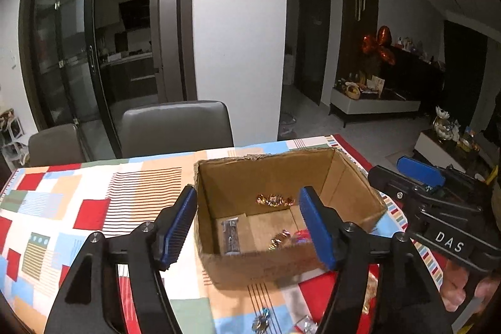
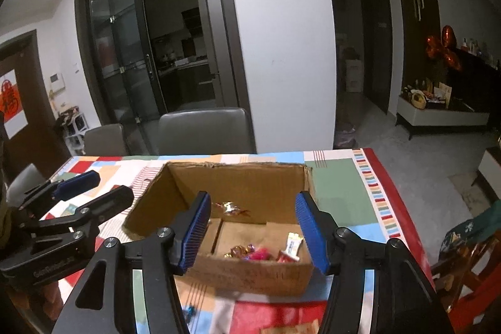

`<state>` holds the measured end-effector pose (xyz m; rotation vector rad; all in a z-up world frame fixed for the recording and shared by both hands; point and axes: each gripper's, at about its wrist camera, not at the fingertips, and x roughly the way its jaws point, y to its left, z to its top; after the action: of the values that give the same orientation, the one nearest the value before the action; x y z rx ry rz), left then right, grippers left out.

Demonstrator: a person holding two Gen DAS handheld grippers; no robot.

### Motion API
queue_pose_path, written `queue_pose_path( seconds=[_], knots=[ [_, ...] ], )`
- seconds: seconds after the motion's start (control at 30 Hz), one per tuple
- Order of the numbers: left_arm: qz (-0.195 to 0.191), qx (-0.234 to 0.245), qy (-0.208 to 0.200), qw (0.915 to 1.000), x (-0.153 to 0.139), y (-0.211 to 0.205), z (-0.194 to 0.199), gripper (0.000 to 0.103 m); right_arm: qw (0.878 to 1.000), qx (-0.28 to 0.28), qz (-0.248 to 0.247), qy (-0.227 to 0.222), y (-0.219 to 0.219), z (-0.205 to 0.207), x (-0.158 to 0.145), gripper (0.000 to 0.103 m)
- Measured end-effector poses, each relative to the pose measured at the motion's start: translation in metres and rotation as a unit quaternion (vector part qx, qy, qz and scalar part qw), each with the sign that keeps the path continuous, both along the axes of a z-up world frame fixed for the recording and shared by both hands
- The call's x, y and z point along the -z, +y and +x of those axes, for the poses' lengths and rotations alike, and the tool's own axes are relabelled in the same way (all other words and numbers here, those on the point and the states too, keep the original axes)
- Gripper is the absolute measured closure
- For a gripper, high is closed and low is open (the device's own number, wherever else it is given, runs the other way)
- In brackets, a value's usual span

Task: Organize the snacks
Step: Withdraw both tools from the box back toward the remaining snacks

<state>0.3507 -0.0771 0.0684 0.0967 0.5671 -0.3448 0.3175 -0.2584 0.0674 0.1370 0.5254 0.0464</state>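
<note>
From the left wrist view, the left gripper (image 1: 250, 227) hangs over the near-left part of the cardboard box (image 1: 266, 266), its blue pads well apart and nothing between them but the open box below. The box sits on the patchwork tablecloth (image 1: 94, 202), its long axis running from near-left to far-right in this view. Inside, against the far wall of the box, lies a gold-wrapped candy (image 1: 275, 200), stretched along that wall. Near the front wall lies a grey silver packet (image 1: 230, 235), long axis pointing from front wall to back, and to its right a pink and gold candy (image 1: 281, 240) beside a red wrapper (image 1: 302, 237), partly hidden by the right finger. This view alone shows loose candies (image 1: 261, 321) on the cloth in front of the box, and the right gripper (image 1: 419, 174) just right of the box, with a hand (image 1: 463, 287) under it.

From the right wrist view, the right gripper (image 2: 250, 230) is over the same box (image 2: 250, 271), its pads also wide apart and empty. Here the box's long axis runs left to right. This view alone shows a white and yellow bar (image 2: 292, 244) in the near-right corner of the box, tilted and pointing toward the back wall. Left of it sit a pink candy (image 2: 260, 254) and a gold one (image 2: 238, 251); a clear-wrapped candy (image 2: 230, 207) lies by the back wall. The left gripper (image 2: 94, 190) shows just left of the box, fingers apart. Two grey chairs (image 2: 203, 130) stand behind the table.
</note>
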Motion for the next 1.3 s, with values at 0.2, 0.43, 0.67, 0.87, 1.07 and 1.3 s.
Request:
queue_pose_path(
  seconds=[0.2,0.43,0.67,0.87,1.07,1.3],
  knots=[
    [0.000,0.011,-0.016,0.9998,-0.002,0.006,-0.042,0.035,1.000,-0.016,0.003,-0.008,0.005,-0.033,0.002,0.046],
    [0.003,0.033,-0.017,0.9993,0.006,0.012,-0.085,0.035,0.999,-0.031,0.011,-0.009,0.015,-0.077,0.012,0.046],
    [0.010,0.054,-0.005,0.9985,0.027,0.013,-0.120,0.035,0.999,-0.035,0.022,0.017,0.016,-0.111,0.038,0.046],
    [0.021,0.075,0.017,0.9968,0.052,0.012,-0.143,0.035,0.998,-0.028,0.038,0.047,0.016,-0.137,0.065,0.046],
    [0.032,0.094,0.038,0.9943,0.080,0.010,-0.157,0.035,0.996,-0.023,0.041,0.075,0.019,-0.155,0.087,0.046],
    [0.059,0.134,0.074,0.9864,0.115,0.008,-0.158,0.032,0.994,-0.022,0.041,0.104,0.025,-0.164,0.109,0.046]
  ],
)
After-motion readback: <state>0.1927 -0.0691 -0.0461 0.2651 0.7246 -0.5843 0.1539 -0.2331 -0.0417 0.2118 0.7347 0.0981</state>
